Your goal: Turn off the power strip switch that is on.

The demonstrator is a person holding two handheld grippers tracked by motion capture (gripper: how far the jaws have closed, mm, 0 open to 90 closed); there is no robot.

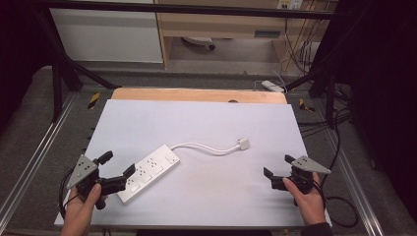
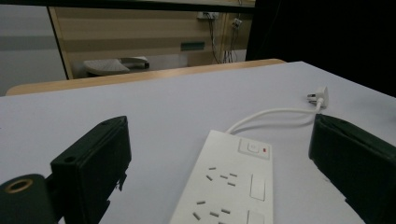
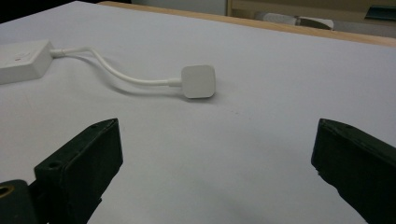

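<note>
Beside power strip [image 1: 149,172], left claw [image 1: 118,164] agape

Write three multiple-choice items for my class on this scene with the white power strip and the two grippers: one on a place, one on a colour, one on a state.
1. Where does the power strip lie on the table?
A. by the left gripper
B. by the right gripper
C. at the far edge

2. What colour is the strip's cable?
A. black
B. white
C. orange

3. How do the jaws of the right gripper stand?
A. shut on the plug
B. shut on nothing
C. open, holding nothing

Answers:
1 A: in the high view the strip's near end lies beside the left gripper.
2 B: the cable runs white from the strip to the plug.
3 C: the right gripper view shows both jaws wide apart, with the plug lying farther off on the table.
</note>
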